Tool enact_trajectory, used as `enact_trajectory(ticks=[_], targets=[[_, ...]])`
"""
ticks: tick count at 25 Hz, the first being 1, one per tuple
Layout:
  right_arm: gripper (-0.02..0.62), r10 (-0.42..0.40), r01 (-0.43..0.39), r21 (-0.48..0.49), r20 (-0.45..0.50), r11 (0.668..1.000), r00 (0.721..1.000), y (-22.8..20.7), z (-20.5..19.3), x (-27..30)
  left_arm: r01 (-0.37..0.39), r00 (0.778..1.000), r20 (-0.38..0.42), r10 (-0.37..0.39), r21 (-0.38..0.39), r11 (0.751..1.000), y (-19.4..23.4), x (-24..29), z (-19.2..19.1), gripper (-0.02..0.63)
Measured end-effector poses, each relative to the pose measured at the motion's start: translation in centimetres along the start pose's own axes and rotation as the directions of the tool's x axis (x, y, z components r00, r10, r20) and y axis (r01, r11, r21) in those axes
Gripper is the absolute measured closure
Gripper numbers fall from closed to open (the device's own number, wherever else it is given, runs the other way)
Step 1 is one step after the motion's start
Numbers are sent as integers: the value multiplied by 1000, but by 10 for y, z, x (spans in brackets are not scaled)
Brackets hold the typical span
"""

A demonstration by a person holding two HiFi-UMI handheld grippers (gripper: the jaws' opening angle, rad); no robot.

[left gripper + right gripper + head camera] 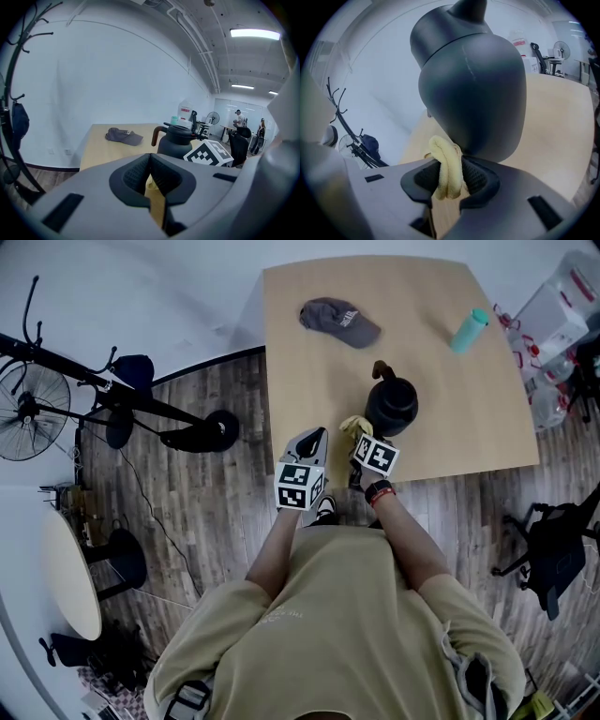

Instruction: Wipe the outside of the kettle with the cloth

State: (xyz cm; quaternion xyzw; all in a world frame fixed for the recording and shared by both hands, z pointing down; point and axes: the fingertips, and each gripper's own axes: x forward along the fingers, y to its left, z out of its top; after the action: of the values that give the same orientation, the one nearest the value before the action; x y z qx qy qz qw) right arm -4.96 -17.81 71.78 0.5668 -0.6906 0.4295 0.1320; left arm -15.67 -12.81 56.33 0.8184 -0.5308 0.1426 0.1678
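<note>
Yellow cloth (pixel 443 159), soft, clamped in your right claw (pixel 450 174) against the kettle (pixel 473 93). Kettle looks slick; steady it by the handle (pixel 153 136). Your left claw (pixel 150 161) clenched, empty.

Wood floor (pixel 216 521), white wall (pixel 117 84), standing fan (pixel 28 409), ceiling lights (pixel 255 33).

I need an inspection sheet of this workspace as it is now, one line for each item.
Surface: light wooden table, no spills seen.
Job's things: dark round kettle with brown handle, upright; yellow cloth against its lower side.
Clutter: grey cap; teal bottle.
Grippers: right gripper, fingers shut on the cloth; left gripper, fingers together, nothing held, away from the kettle.
Cables: thin dark cable on the floor.
Surroundings: wooden floor, standing fan, black office chair.
</note>
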Motion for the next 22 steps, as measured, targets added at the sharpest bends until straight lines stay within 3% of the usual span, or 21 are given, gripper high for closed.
enact_trajectory(ticks=[5,22], targets=[[474,-2,4,97,-21,995,1000,-9,-5,1,-2,1000,-1,2,-4,1000,-3,3,0,582],[474,40,-26,190,-67,981,997,-33,-10,-16,12,1000,-19,-12,-17,1000,-22,18,-4,582]])
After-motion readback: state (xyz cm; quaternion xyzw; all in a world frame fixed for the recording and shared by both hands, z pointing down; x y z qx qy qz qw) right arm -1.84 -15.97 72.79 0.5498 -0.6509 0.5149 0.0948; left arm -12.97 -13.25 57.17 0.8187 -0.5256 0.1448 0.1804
